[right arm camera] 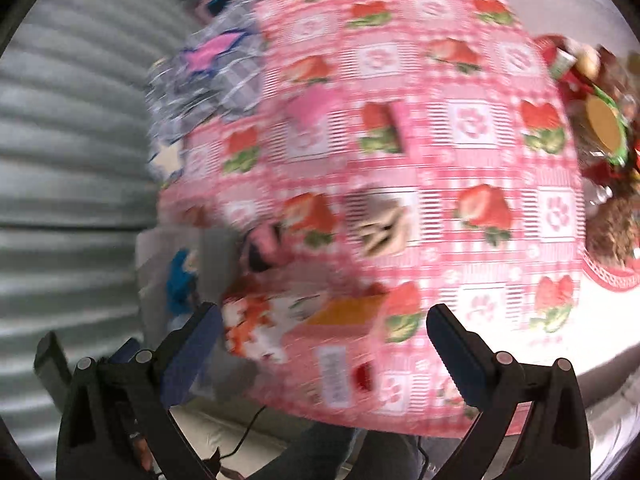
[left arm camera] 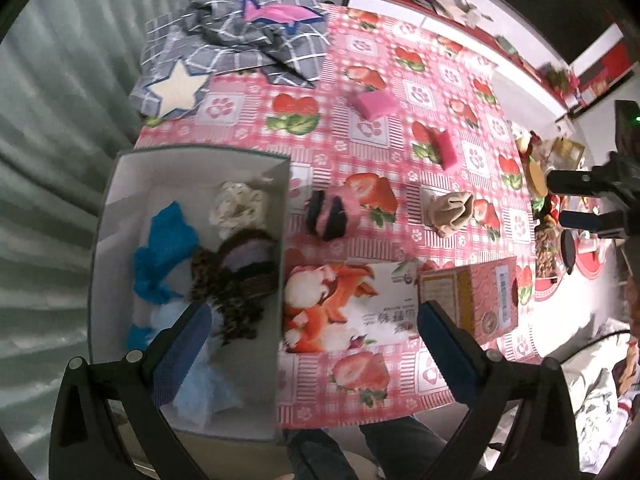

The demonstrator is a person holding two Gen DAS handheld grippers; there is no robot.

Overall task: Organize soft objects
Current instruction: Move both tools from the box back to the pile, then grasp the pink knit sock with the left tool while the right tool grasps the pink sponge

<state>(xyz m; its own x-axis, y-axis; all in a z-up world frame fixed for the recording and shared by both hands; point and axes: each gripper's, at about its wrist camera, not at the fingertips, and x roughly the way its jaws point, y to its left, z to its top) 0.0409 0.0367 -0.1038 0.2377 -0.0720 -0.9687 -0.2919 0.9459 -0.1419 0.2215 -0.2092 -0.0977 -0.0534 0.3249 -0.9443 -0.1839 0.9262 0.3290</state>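
Observation:
A white box (left arm camera: pixel 120 216) at the table's left holds several soft items: a blue cloth (left arm camera: pixel 164 248), a cream scrunchie (left arm camera: pixel 240 208), a leopard-print piece (left arm camera: pixel 228 296) and a pale blue cloth (left arm camera: pixel 204 392). On the strawberry tablecloth lie a pink-and-black scrunchie (left arm camera: pixel 328 216), a beige scrunchie (left arm camera: pixel 452 212) and two pink sponges (left arm camera: pixel 376 104), (left arm camera: pixel 444 146). My left gripper (left arm camera: pixel 312 332) is open and empty, above the box's right edge. My right gripper (right arm camera: pixel 324 336) is open and empty; its view is blurred, with the beige scrunchie (right arm camera: pixel 380 228) ahead. It also shows at the left wrist view's right edge (left arm camera: pixel 576 200).
A grey checked cloth (left arm camera: pixel 240 48) with a star and fish patch lies at the far left. A printed packet (left arm camera: pixel 344 312) and a pink carton (left arm camera: pixel 472 300) lie at the near edge. Cluttered decorations (left arm camera: pixel 544 208) stand at the right edge. A corrugated wall (left arm camera: pixel 60 160) is at left.

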